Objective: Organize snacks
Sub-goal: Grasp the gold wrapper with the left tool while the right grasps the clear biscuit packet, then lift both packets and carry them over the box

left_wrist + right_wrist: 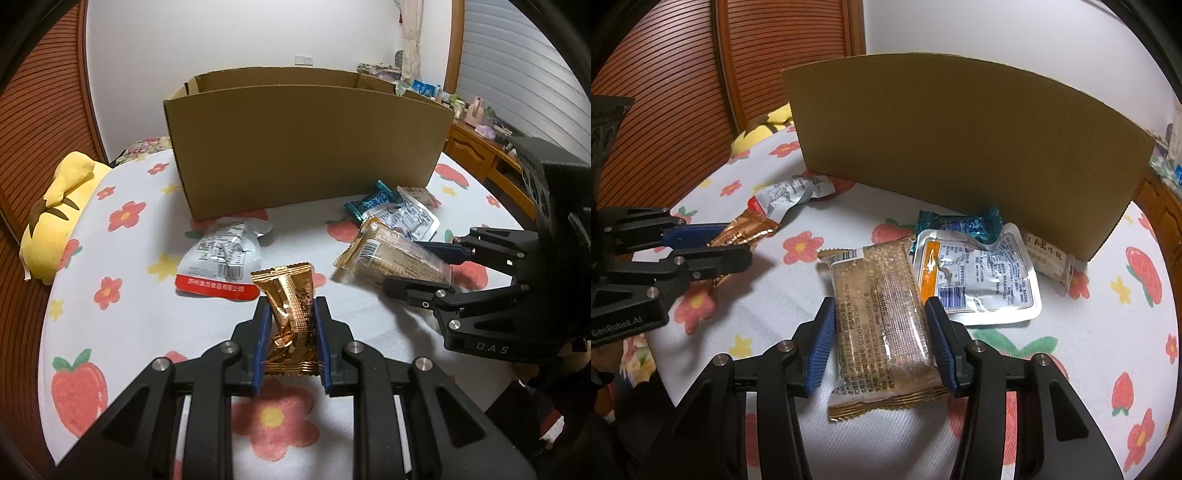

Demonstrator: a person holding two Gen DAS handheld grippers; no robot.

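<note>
Left wrist view: left gripper pinches gold wrapper. Right gripper hugs cracker pack, pads maybe touching, can't tell. Lift both clear b4 box, imo.

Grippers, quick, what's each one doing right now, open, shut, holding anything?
Left gripper: shut on the gold packet.
Right gripper: around the cracker pack; the right pad touches, but a firm grip cannot be told.

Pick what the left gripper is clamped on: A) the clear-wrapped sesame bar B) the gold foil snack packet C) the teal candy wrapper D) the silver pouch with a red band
B: the left gripper has its blue pads pressed on the crumpled gold foil snack packet.
</note>
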